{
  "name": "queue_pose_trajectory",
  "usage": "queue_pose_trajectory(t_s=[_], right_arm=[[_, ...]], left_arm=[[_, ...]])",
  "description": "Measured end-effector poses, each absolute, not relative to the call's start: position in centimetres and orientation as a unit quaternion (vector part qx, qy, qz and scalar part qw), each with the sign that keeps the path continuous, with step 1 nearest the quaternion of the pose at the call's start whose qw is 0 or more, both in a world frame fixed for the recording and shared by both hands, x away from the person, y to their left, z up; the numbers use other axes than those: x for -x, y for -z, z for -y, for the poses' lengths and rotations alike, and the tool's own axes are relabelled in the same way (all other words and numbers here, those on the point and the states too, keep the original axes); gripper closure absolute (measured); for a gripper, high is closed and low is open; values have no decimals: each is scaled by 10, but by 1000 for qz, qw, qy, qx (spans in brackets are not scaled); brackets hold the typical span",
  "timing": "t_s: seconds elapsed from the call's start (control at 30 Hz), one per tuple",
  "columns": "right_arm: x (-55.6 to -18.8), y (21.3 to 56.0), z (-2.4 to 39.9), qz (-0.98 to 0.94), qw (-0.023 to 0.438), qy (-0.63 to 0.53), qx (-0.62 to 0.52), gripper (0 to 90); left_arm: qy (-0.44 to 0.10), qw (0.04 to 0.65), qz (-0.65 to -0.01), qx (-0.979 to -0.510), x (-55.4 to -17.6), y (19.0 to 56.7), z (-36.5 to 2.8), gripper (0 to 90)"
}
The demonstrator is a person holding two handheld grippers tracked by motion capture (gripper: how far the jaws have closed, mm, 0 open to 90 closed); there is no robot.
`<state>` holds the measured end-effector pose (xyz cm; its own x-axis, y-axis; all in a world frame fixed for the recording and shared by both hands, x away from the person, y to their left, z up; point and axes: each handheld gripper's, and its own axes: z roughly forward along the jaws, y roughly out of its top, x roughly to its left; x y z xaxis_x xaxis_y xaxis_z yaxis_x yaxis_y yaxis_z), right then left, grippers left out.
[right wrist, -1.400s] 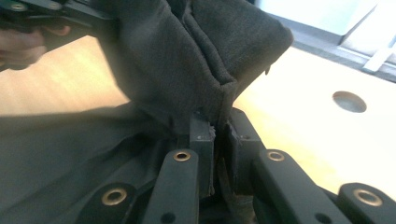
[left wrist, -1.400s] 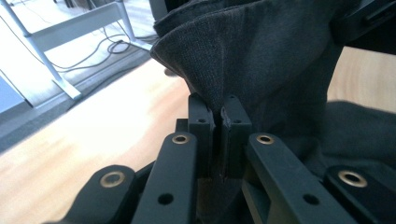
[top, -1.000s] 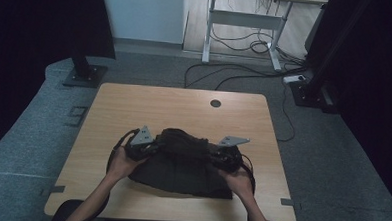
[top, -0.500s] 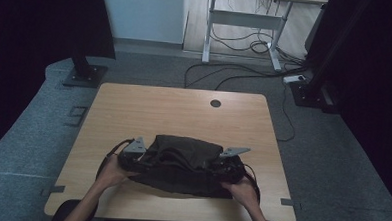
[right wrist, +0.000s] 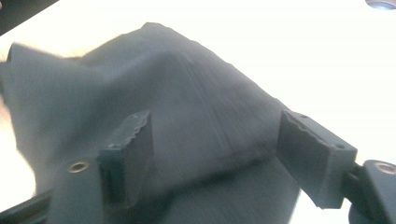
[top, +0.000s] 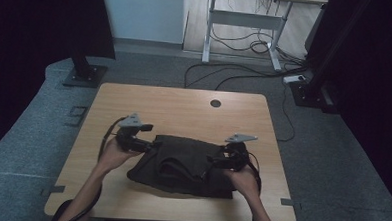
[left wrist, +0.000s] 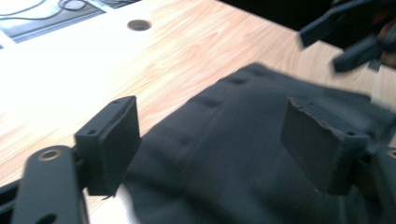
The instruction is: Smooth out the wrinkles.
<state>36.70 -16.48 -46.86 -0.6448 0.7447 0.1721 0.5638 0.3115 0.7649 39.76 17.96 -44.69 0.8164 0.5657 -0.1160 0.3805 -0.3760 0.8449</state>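
Observation:
A dark, folded garment [top: 184, 162] lies on the wooden table [top: 184, 110], toward the near side. My left gripper [top: 147, 146] sits at the garment's left edge and my right gripper [top: 219, 160] at its right edge, each held by a hand. In the left gripper view the left gripper [left wrist: 219, 149] stands wide open over the garment [left wrist: 233, 154], with fabric below the gap, not pinched. The right gripper [right wrist: 219, 154] is also wide open in its own view, facing a raised fold of the garment [right wrist: 177, 102]. The right gripper [left wrist: 355, 37] appears blurred at the far side.
A round cable hole [top: 215, 103] sits near the table's far edge. Beyond the table stand a desk frame [top: 238, 22] with cables on the floor and dark stands [top: 86, 65] at both sides.
The garment was bunched and held between the grippers, then drawn toward the person. Now it lies flatter, and both grippers sit at its edges with jaws apart.

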Motion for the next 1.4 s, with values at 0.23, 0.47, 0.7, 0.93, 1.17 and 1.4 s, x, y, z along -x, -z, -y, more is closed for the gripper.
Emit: queue_pose_trajectory(t_s=[0.23, 0.47, 0.7, 0.93, 1.17, 1.4], right_arm=[[-368, 491, 130, -822, 118, -381, -407, 202], [-349, 512, 139, -839, 142, -329, -410, 203], [-333, 524, 142, -840, 144, -318, -416, 204], [-332, 531, 140, -842, 142, -305, -422, 208], [-338, 534, 141, -842, 142, -310, -418, 205], [-359, 537, 143, -832, 144, -320, -430, 203]], left_arm=[[-89, 384, -269, -879, -381, 485, -125, 135], [-132, 342, -289, -884, -352, 511, -140, 146], [-128, 334, -326, -875, -337, 526, -158, 152], [-142, 332, -330, -872, -330, 528, -163, 171], [-150, 329, -336, -870, -339, 530, -162, 169], [-159, 339, -344, -861, -360, 534, -162, 168]])
